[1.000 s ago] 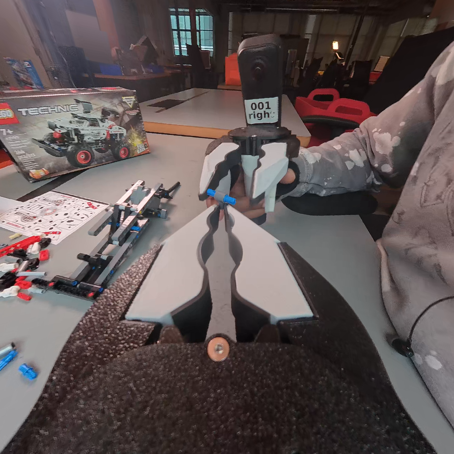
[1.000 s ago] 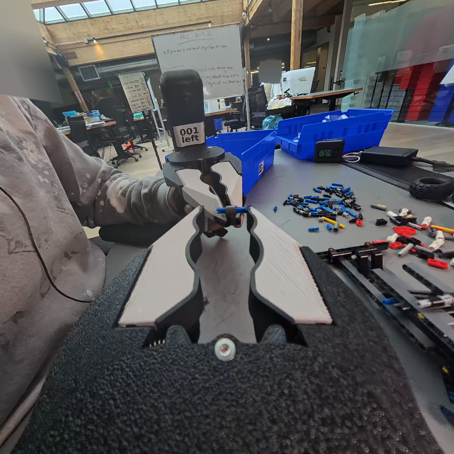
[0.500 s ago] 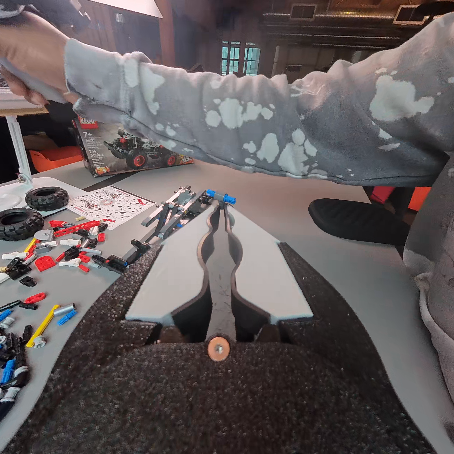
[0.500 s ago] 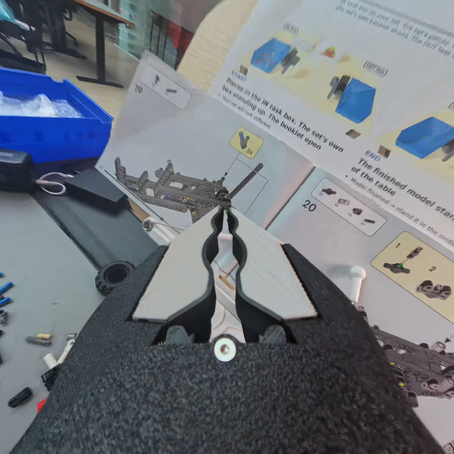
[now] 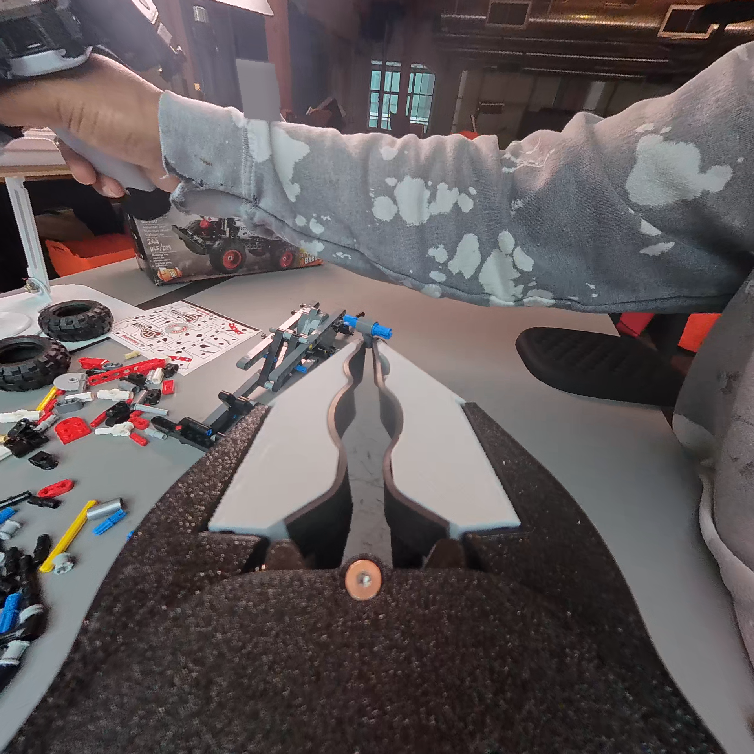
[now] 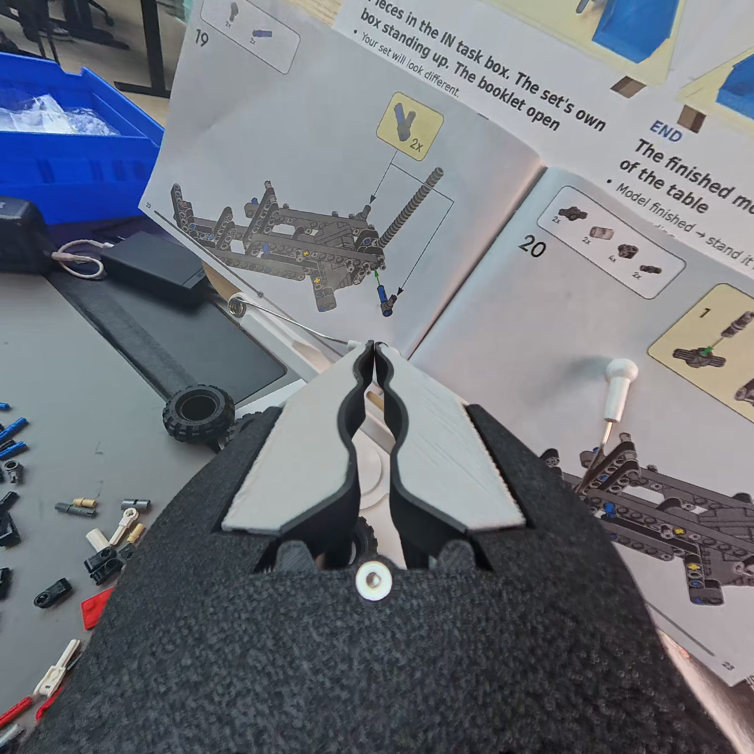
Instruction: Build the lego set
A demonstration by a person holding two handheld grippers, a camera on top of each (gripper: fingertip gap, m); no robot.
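Note:
In the left wrist view my left gripper (image 5: 370, 342) is shut on a small blue and grey pin piece (image 5: 366, 326) and holds it above the table, just right of the grey and black chassis (image 5: 285, 359). The sleeved right arm (image 5: 449, 212) crosses overhead to the far left. In the right wrist view my right gripper (image 6: 373, 347) is shut and empty, raised and pointed at the open instruction booklet (image 6: 408, 183), which stands propped on a white holder.
Loose red, black, blue, yellow and white pieces (image 5: 81, 408) and two black tyres (image 5: 75, 320) lie left of the chassis, with a sticker sheet (image 5: 183, 330) and the set's box (image 5: 220, 249) behind. A blue bin (image 6: 61, 134), black adapter (image 6: 151, 261) and a tyre (image 6: 198, 412) lie left of the booklet. My hands' fingertips stand some 35 centimetres from each other.
My right gripper left the pin piece, shut, and swung up and across to face the booklet. My left gripper, still holding the pin, turned left toward the chassis.

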